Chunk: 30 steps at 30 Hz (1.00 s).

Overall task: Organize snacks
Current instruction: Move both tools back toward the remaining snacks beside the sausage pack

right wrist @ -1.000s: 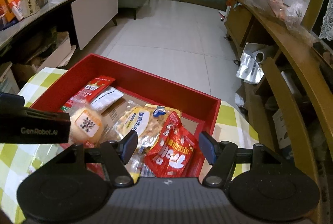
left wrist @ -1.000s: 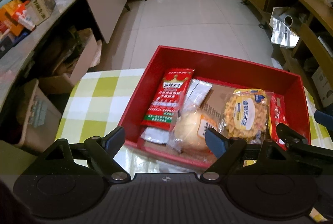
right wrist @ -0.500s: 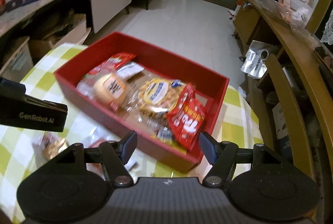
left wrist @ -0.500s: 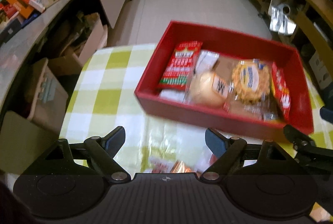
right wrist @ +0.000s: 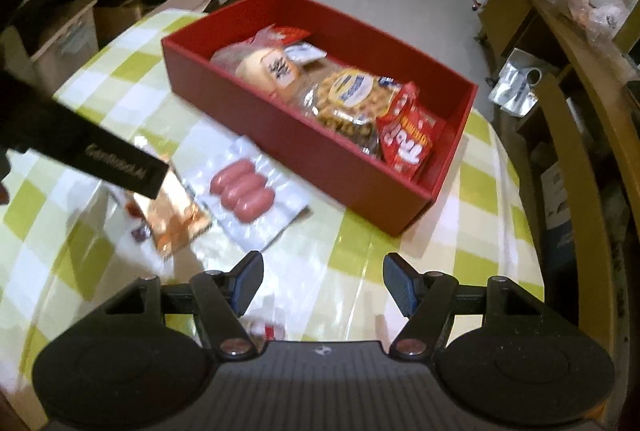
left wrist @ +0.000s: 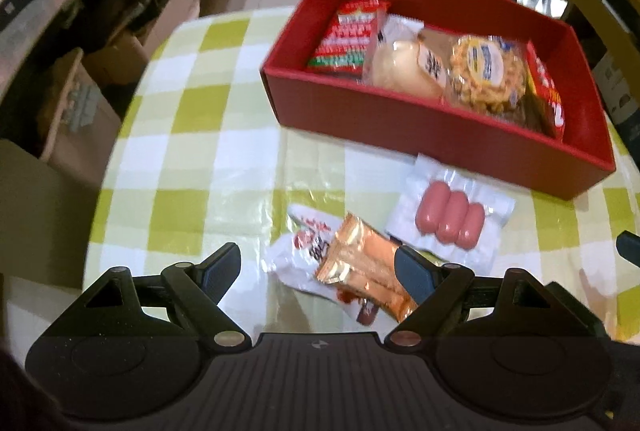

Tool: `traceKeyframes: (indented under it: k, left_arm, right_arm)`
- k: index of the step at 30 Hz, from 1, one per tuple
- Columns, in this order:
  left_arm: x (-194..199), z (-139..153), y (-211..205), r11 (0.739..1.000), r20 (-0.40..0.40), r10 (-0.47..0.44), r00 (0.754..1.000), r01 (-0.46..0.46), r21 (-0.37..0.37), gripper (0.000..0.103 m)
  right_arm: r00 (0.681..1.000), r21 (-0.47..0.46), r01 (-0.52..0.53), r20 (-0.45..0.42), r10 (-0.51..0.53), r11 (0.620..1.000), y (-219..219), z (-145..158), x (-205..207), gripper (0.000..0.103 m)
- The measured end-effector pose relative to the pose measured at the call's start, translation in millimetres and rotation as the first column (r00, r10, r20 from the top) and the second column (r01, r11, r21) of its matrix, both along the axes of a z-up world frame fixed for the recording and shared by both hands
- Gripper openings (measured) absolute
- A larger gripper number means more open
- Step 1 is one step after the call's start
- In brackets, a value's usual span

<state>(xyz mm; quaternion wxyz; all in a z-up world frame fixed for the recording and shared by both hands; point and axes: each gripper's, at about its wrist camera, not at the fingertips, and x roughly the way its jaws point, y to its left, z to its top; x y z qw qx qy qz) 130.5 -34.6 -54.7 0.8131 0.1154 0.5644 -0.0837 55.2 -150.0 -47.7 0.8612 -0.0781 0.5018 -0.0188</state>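
Note:
A red box (left wrist: 408, 121) (right wrist: 280, 119) on the checked table holds several snack packs: a red packet (left wrist: 352, 35), a bun (left wrist: 404, 67), a round cracker pack (left wrist: 486, 71) and a red bag (right wrist: 412, 139). In front of it lie a pack of three sausages (left wrist: 450, 219) (right wrist: 242, 193), an orange wrapper (left wrist: 366, 265) (right wrist: 172, 207) and a white packet (left wrist: 304, 249). My left gripper (left wrist: 318, 271) is open and empty, just above the orange wrapper and white packet. My right gripper (right wrist: 324, 281) is open and empty over bare tablecloth, to the right of the sausages.
The table (left wrist: 192, 135) has a green and white checked cloth under clear plastic. A small red and white item (right wrist: 266, 329) peeks out by the right gripper's base. Cardboard boxes (left wrist: 68, 111) and a cluttered counter stand left; wooden shelving (right wrist: 580, 103) stands right.
Both grippers have pulled back and up from the red box. The loose snacks on the table in front of the box have come into view. Both stay open.

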Motion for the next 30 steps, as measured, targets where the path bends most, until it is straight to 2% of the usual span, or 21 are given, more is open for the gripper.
traceKeyframes:
  k: [3,6,12,14,16,17,22,24,26,29,30]
  left_arm:
    - [0.2,-7.1,-0.8,1.000,-0.034,0.007,0.999,-0.007,-0.013,0.088]
    - [1.8,-10.3,-5.7,1.000,-0.035,0.008,0.999,-0.009,-0.019,0.088]
    - [12.2,-22.1,-26.5,0.998,0.012,-0.037,0.999,0.037,0.043,0.088]
    - [15.1,-28.1,-31.8,0.996,0.007,-0.061,0.998,0.060,0.061,0.084]
    - [15.5,-34.1,-33.4,0.996,-0.031,-0.081,0.996,0.082,0.037,0.082]
    - [14.7,-36.5,-33.7,0.996,-0.053,-0.091,0.994,0.092,0.018,0.084]
    - [-5.8,-34.8,-36.9,0.981,-0.077,-0.190,0.979,0.192,0.016,0.083]
    - [-18.4,-30.6,-31.4,0.974,-0.115,-0.226,0.967,0.223,-0.042,0.079]
    - [-31.0,-23.7,-25.0,0.963,-0.147,-0.260,0.954,0.246,-0.110,0.071]
    - [-40.1,-14.0,-12.0,0.962,-0.143,-0.257,0.956,0.239,-0.131,0.081]
    - [-39.4,-10.5,-8.6,0.963,-0.132,-0.251,0.959,0.233,-0.137,0.081]
  right_arm:
    - [1.000,0.011,-0.001,-0.020,0.001,1.000,-2.3,-3.6,-2.8,0.074]
    - [0.999,0.014,0.000,-0.040,0.000,1.000,-4.4,-8.0,-3.7,0.074]
    - [0.999,0.021,-0.005,-0.047,0.006,1.000,-5.9,-8.8,-3.3,0.074]
    - [0.999,0.021,-0.006,-0.053,0.007,1.000,-6.9,-10.3,-2.9,0.074]
    - [0.998,0.022,-0.001,-0.062,0.003,1.000,-8.9,-12.6,-2.0,0.074]
    - [0.998,0.023,0.002,-0.065,-0.001,1.000,-10.3,-13.2,-1.6,0.074]
    - [0.998,0.039,0.010,-0.069,-0.008,0.999,-15.8,-11.1,-3.2,0.075]
    - [0.997,0.043,0.008,-0.074,-0.005,0.999,-17.5,-10.1,-4.6,0.075]
    - [0.997,0.040,0.008,-0.080,-0.005,0.999,-19.5,-10.7,-5.9,0.079]
    - [0.996,0.043,0.026,-0.091,-0.022,0.999,-26.6,-10.6,-9.0,0.079]
    - [0.996,0.045,0.032,-0.089,-0.028,0.998,-29.3,-10.0,-10.7,0.079]
